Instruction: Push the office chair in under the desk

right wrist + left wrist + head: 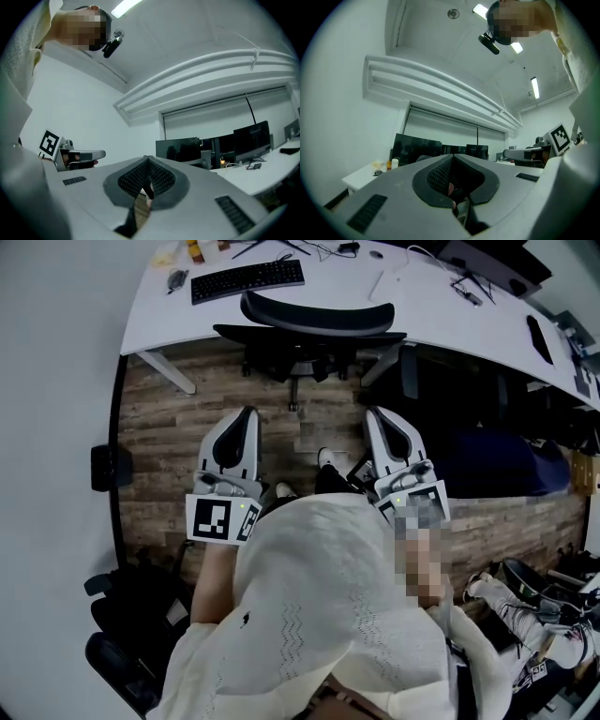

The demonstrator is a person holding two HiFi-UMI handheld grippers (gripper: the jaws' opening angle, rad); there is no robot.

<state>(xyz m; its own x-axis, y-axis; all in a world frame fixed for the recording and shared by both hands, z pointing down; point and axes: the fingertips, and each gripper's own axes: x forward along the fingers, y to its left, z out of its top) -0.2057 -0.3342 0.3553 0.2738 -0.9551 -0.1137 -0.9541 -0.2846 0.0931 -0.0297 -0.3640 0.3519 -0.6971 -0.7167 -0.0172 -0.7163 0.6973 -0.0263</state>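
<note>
An office: long white desk (422, 307), keyboard (247, 279), office chair (314, 320), dark monitors (180, 149).

Desk (422, 301) cropped at top edge

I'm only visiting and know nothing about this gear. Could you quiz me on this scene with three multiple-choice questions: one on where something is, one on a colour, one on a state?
1. Where is the office chair?
A) Tucked under the desk, backrest at its edge
B) Lying on its side
C) Behind the person

2. What colour is the keyboard?
A) White
B) Black
C) Red

3. How do the jaws of the left gripper and right gripper stand?
A) Both wide open
B) Both shut, holding nothing
C) Clamped on the chair

Answers:
1 A: the seat sits beneath the white desktop.
2 B: it is dark against the white desk.
3 B: each gripper's tips meet with nothing between, and both are short of the chair.
</note>
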